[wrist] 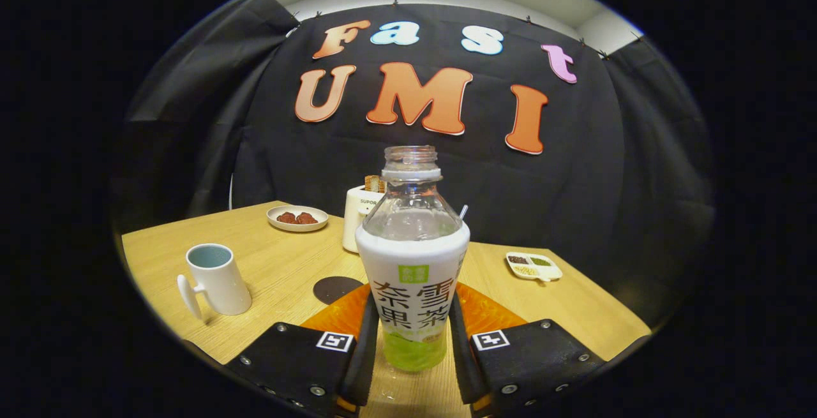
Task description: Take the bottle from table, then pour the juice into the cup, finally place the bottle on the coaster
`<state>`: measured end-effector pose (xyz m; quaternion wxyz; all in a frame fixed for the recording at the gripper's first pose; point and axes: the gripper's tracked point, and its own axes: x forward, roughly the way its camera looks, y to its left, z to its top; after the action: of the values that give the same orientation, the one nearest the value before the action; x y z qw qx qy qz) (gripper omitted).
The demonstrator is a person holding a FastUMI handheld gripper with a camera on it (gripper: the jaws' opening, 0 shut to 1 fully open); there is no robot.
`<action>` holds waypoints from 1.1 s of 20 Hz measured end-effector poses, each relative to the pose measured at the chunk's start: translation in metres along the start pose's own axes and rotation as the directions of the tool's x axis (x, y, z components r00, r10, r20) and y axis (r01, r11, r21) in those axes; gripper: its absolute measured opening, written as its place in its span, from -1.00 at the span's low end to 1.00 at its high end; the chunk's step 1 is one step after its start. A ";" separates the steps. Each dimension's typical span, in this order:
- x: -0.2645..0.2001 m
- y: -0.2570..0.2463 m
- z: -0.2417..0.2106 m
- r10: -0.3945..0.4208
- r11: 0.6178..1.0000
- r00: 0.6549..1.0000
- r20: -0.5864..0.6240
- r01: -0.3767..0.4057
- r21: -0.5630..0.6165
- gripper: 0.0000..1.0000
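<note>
A clear, uncapped bottle (412, 258) with a white label and a green base stands upright between my fingers. My gripper (412, 332) is shut on it, one finger pressing each side of the label's lower half. The bottle's base is close over the wooden table (281, 265); I cannot tell whether it touches. A white cup (216, 277) with its handle towards me stands on the table to the left of the fingers. A dark round coaster (336, 288) lies between the cup and the bottle, just ahead of the left finger.
An orange mat (488, 313) lies under and behind the bottle. Beyond it stand a white toaster (359, 217) with toast and a plate (297, 218) of brown pieces. A small divided dish (533, 266) sits to the right.
</note>
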<state>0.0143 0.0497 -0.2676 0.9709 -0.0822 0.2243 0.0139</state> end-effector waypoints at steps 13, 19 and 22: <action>0.025 0.056 0.028 -0.022 0.896 0.998 0.065 0.048 -0.441 0.07; 0.030 0.082 0.035 -0.006 0.773 0.995 0.103 0.070 -0.631 0.06; 0.025 0.089 0.038 -0.010 0.663 0.991 0.136 0.108 -0.741 0.06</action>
<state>0.0473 0.1436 -0.2583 0.8637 -0.4785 0.1375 0.0777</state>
